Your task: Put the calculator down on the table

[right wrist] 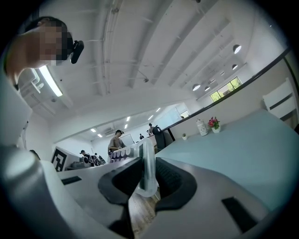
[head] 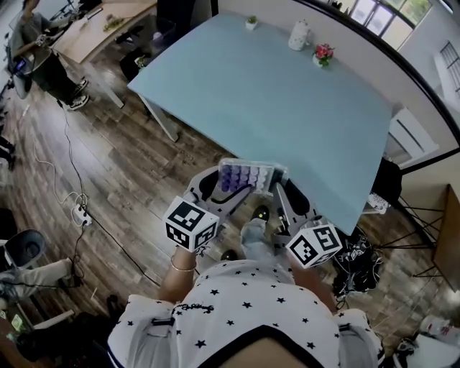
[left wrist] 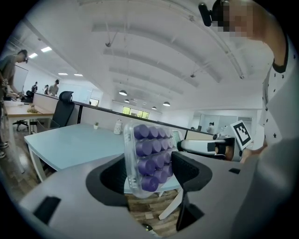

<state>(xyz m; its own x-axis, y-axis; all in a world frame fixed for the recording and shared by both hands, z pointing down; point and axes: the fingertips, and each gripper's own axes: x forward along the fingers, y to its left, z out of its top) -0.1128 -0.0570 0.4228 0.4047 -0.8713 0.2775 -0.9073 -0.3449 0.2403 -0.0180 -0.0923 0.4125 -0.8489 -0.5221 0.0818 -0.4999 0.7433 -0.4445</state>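
left gripper point(head: 214, 185): clamped on calculator's left end | calculator point(head: 246, 176): in the air just short of table's near edge, above wood floor point(head: 136, 215) | right gripper point(head: 279, 192): pinching its thin right edge | table point(head: 273, 108): plant pot point(head: 251, 22), white jar point(head: 299, 35), flower pot point(head: 323, 53) along its far edge

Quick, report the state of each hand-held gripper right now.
Left hand-held gripper: closed, holding the calculator.
Right hand-held gripper: closed, holding the same calculator by its thin edge.
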